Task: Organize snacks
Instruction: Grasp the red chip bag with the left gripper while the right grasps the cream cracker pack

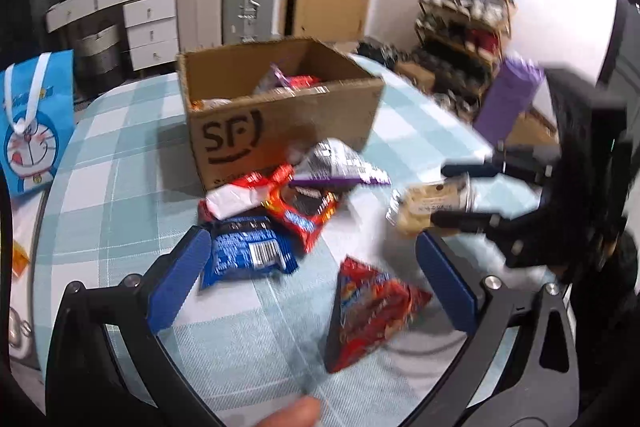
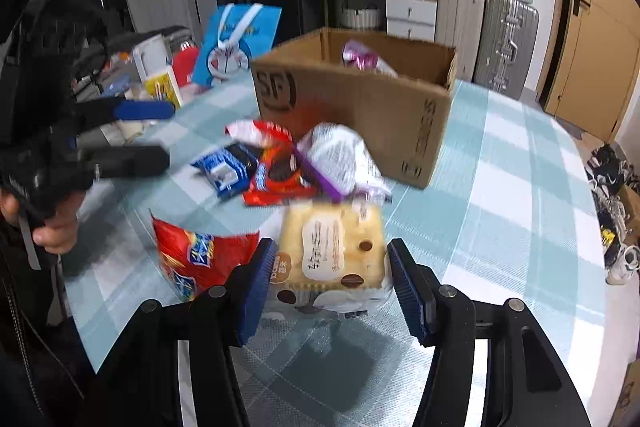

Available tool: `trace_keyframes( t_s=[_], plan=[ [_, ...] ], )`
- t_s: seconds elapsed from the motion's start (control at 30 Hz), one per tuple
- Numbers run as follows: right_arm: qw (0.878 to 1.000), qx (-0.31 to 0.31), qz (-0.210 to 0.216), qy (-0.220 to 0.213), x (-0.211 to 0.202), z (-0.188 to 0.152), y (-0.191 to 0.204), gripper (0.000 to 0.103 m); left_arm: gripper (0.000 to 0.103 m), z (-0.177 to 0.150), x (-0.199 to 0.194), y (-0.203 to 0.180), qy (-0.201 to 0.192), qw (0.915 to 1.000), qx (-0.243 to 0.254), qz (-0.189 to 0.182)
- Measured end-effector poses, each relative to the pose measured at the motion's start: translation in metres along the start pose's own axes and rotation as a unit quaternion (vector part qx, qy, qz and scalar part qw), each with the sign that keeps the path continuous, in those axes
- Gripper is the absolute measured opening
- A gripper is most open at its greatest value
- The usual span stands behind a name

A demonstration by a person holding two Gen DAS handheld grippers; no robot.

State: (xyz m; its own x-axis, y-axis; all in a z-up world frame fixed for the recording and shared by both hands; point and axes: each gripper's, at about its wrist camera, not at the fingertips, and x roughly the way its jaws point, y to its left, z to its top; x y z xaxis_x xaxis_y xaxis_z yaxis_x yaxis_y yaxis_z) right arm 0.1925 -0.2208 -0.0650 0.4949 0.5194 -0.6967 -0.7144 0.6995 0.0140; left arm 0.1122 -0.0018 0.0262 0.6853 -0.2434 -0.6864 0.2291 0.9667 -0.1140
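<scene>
A brown SF cardboard box stands on the checked table, with several snack packets inside; it also shows in the right wrist view. In front of it lie a blue packet, a red cookie packet, a silver-purple bag and a red chip bag. My left gripper is open above the table, empty, the red chip bag between its fingers. My right gripper is shut on a cream cake packet, held above the table; it also shows in the left wrist view.
A blue Doraemon bag stands at the table's left edge. Bottles and clutter sit at the far side. Suitcases, drawers and a door stand behind the table. A shoe rack is at the right.
</scene>
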Motion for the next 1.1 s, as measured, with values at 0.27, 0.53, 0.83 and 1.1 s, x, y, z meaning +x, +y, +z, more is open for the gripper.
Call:
trace_keyframes(
  t_s=[0.27, 0.53, 0.83, 1.1],
  plan=[
    [0.999, -0.019, -0.014, 0.028, 0.007, -0.006, -0.002, 0.036, 0.102, -0.018, 0.022, -0.027, 0.065, 0.995, 0.063, -0.042],
    [0.996, -0.052, 0.023, 0.067, 0.008, -0.025, 0.001, 0.071, 0.083, -0.04, 0.037, -0.044, 0.118, 0.9837, 0.117, -0.067],
    [0.99, -0.08, 0.028, 0.115, 0.028, -0.041, 0.016, 0.082, 0.051, -0.049, 0.035, -0.033, 0.131, 0.9818, 0.106, -0.087],
    [0.991, -0.068, 0.025, 0.117, 0.038, -0.038, 0.021, 0.086, 0.047, -0.033, 0.013, -0.012, 0.087, 0.9896, 0.071, -0.09]
  ],
)
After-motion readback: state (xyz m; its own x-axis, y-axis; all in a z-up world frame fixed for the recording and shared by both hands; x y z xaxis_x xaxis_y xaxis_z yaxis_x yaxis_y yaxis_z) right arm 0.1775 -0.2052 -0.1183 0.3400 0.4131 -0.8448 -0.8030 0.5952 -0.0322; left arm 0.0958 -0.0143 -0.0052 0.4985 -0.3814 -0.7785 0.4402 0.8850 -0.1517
